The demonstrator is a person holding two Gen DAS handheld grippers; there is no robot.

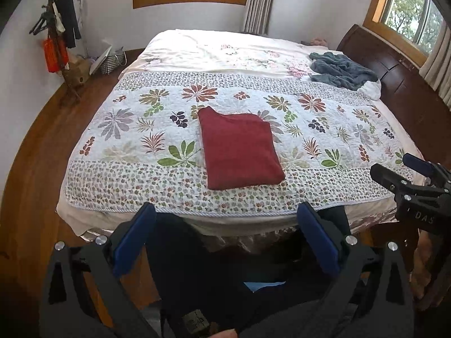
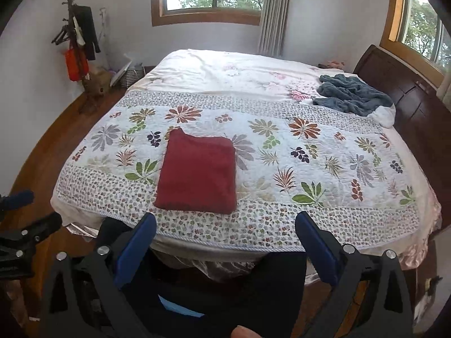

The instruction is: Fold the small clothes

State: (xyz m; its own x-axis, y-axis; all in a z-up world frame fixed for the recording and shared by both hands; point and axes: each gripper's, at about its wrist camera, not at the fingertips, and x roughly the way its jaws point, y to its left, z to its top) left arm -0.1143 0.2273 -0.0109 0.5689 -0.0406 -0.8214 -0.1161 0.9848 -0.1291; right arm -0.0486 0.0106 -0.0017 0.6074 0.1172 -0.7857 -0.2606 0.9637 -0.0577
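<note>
While both grippers hang back at the foot of a bed, a dark red garment (image 1: 241, 148) lies on the leaf-patterned quilt (image 1: 126, 129), already folded into a neat, flat, roughly rectangular packet. It sits near the quilt's near edge, about midway across the bed in the left wrist view and somewhat to the left in the right wrist view. Its long axis runs from the foot of the bed toward the far wall, tilted a little, so the far end leans left; one far corner pokes up in a small point, and the near edge looks thick and rounded, like a fold. Judging by this tidy shape, the folding of this piece appears finished or nearly so, with perhaps only smoothing or setting aside left. A crumpled blue-grey cloth (image 1: 342, 70) lies well apart at the far right of the bed, near the dark wooden headboard (image 1: 380, 62); whether it is clothing still to be folded cannot be told. The left gripper (image 1: 227, 242) is spread wide and holds nothing. The right gripper (image 2: 225, 243) is likewise spread wide and empty. Neither touches the garment.
</note>
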